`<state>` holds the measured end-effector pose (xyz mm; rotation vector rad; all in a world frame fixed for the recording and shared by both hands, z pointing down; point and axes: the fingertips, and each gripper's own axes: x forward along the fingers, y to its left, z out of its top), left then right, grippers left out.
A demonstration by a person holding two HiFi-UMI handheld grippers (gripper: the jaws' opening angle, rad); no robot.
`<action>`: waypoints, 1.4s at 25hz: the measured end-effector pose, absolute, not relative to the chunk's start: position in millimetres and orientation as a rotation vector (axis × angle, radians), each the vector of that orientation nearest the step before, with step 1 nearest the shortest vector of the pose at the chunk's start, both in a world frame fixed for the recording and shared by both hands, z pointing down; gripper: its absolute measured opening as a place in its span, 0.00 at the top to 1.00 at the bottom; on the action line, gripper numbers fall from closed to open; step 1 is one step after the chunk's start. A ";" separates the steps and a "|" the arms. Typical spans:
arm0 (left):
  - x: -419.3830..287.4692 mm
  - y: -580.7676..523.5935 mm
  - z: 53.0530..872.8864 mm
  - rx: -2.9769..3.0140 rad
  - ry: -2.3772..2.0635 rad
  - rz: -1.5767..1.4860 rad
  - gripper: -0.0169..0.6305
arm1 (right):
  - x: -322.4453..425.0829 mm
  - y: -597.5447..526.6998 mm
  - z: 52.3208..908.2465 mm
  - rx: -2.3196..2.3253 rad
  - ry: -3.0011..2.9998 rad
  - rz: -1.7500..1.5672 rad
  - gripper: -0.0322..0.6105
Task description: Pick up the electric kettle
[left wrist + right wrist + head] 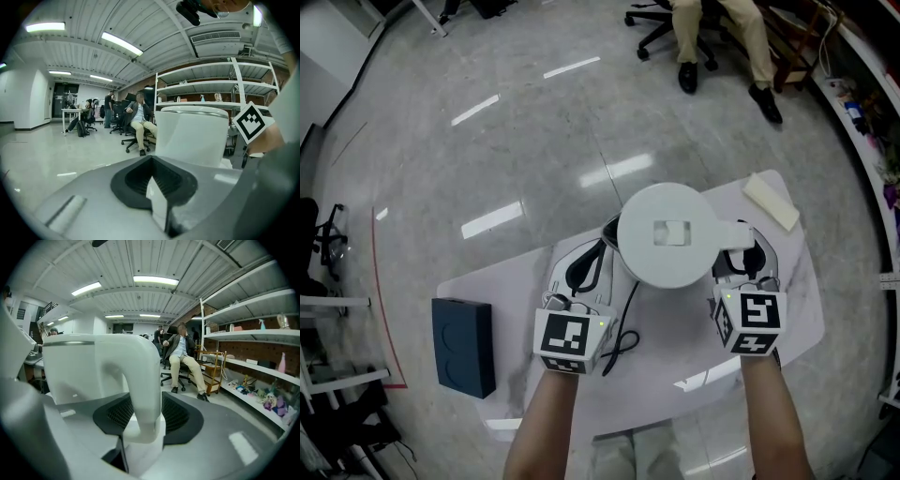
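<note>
The white electric kettle (670, 234) stands upright on a small white table (675, 380), its round lid facing the head view. Its handle (739, 234) points right. My right gripper (741, 267) is open, one jaw on either side of the handle (143, 380), and a gap shows at each pad. In the right gripper view (147, 418) the kettle's body (84, 366) rises on the left. My left gripper (581, 262) is open beside the kettle's left flank, holding nothing. In the left gripper view (154, 183) the kettle (192, 136) stands just ahead and to the right.
A dark blue box (464, 347) lies at the table's left end and a white block (772, 200) at its far right corner. A black cable (623, 342) loops between my grippers. A seated person (722, 37) and shelves (862, 103) lie beyond.
</note>
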<state>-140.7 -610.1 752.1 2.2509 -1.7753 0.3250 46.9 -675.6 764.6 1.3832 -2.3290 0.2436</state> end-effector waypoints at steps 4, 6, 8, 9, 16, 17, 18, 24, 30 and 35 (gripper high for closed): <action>-144.8 -622.0 753.9 2.247 -1.782 0.329 0.97 | 44.5 -685.1 765.3 1.402 -2.344 0.252 0.65; -145.2 -627.4 757.0 2.245 -1.771 0.330 0.97 | 42.7 -688.7 767.7 1.402 -2.351 0.246 0.68; -145.9 -631.4 760.9 2.235 -1.759 0.321 0.97 | 41.4 -691.3 769.1 1.410 -2.364 0.242 0.69; -146.4 -632.9 762.5 2.231 -1.757 0.319 0.97 | 41.1 -692.5 769.4 1.421 -2.370 0.246 0.70; -157.6 -644.6 768.0 2.165 -1.809 0.308 0.97 | 39.7 -702.8 767.0 1.517 -2.332 0.144 0.77; -158.3 -645.7 768.3 2.159 -1.815 0.299 0.97 | 39.9 -703.1 766.8 1.521 -2.326 0.127 0.78; -158.4 -646.5 767.6 2.157 -1.818 0.292 0.97 | 40.1 -703.1 766.5 1.526 -2.321 0.115 0.78; -154.7 -643.3 760.2 2.169 -1.819 0.270 0.97 | 43.3 -699.0 767.0 1.566 -2.292 0.151 0.78; -156.9 -640.8 751.4 2.172 -1.837 0.265 0.97 | 41.0 -698.0 761.5 1.572 -2.272 0.151 0.76; -162.3 -641.1 735.4 2.178 -1.837 0.244 0.97 | 36.1 -695.8 753.6 1.577 -2.255 0.159 0.75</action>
